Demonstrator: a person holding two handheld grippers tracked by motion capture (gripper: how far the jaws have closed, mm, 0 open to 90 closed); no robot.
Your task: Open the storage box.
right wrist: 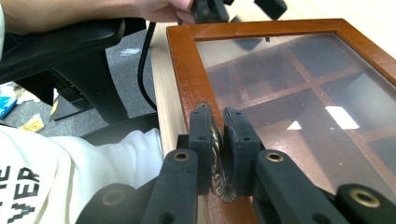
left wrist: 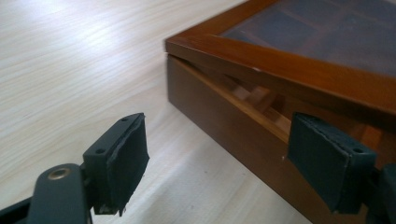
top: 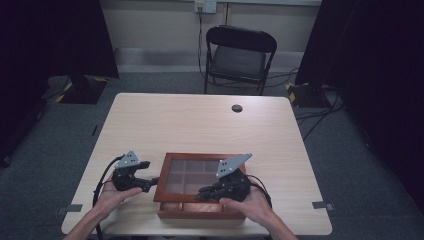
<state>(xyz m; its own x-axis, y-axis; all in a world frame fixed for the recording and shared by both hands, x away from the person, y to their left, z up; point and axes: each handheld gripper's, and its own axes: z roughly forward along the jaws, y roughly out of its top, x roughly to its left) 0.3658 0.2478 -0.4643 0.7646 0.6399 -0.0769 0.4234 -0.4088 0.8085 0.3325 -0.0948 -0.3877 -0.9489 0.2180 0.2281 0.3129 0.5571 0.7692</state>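
Your table [top: 200, 120] is a pale wood-grain rectangle with rounded corners and a small dark round cap [top: 237, 108] set in near its far edge. Behind it, on grey carpet, stands a black folding chair [top: 239, 57] with a padded seat.

The box [top: 197, 185] sits at the table's near edge, between your hands. It is flat and rectangular, of glossy reddish-brown wood, and its lid [right wrist: 280, 93] is a wooden frame around a clear pane. Through the pane you can see wooden dividers crossing into square compartments. In the left gripper view the lid [left wrist: 289, 60] is lifted slightly off the base [left wrist: 224, 121], leaving a narrow wedge-shaped gap.

Your white sleeve carries dark block letters at the bottom left of the right gripper view; only "VER" reads clearly.

Your right gripper [right wrist: 218, 135] is closed on the clasp [right wrist: 217, 154], a small metal piece with a scalloped edge at the lid's near frame; the two black padded jaws pinch it from either side. In the high view that gripper [top: 207, 191] lies over the box's near edge.

Your left gripper [left wrist: 233, 149] is wide apart and holds nothing. Its pads [left wrist: 126, 154] are matt black with a stitched edge. One jaw is over bare table; the other is close against the box's side, and you cannot tell whether it touches.
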